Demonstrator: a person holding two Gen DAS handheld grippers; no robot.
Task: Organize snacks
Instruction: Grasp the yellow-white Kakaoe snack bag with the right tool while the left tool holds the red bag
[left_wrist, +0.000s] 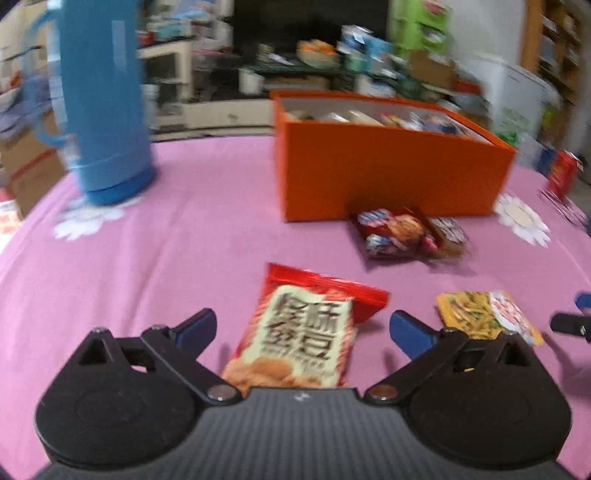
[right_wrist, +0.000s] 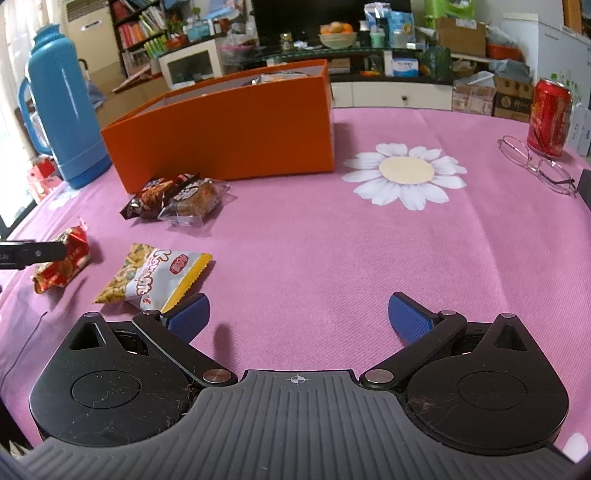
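On the desk | red packet framed by wide-open, empty left claw, judged for pickup | right claw held open, empty | orange box awaits snacks.

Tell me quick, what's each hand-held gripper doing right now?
Left hand-held gripper: open, red crinkly snack bag lying between its fingers, not gripped.
Right hand-held gripper: open, empty.

woven pink tablecloth (matt); glossy foil snack packet.

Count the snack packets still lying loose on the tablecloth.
4. Red bag between the left gripper's open jaws, yellow packet beside it, two dark wrapped snacks against the orange box. None seem hidden.
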